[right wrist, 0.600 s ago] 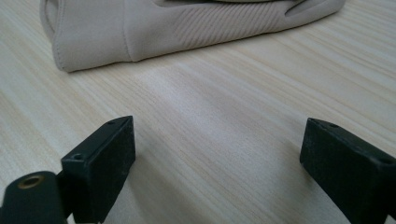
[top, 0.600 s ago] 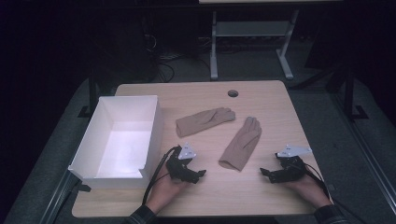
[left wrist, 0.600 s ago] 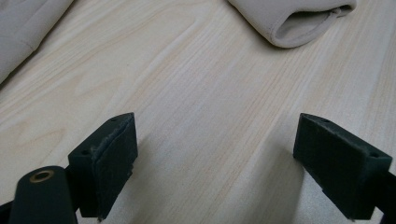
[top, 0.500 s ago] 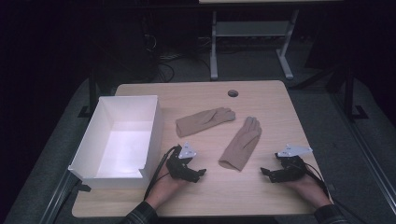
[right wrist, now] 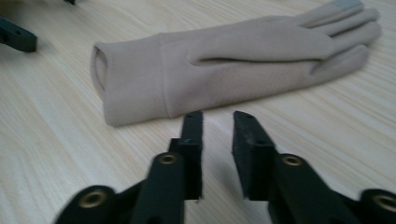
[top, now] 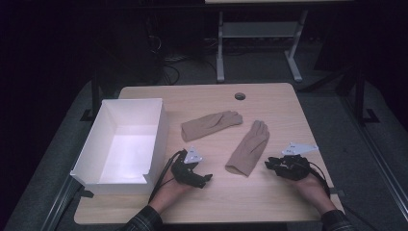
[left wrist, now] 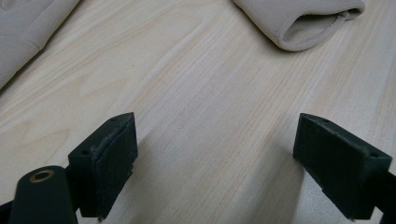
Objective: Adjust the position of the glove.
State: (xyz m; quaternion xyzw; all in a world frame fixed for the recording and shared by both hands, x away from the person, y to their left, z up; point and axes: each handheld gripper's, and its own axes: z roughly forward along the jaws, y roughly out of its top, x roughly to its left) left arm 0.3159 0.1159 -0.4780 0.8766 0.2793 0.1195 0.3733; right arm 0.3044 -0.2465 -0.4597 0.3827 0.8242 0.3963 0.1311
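In the high view the tabletop [top: 269, 202] is lit from above while the surrounding room is left almost black, detail there being lost. The inside of the white box [top: 122, 144] is rendered brightest, close to washed out. Soft, short shadows are cast beside the gloves. The picture is slightly soft and grainy. In the left gripper view even light is seen on the wood grain, with faint shadows beneath the jaws. In the right gripper view the near jaws are blurred, and the glove [right wrist: 233, 65] is held only moderately sharp.
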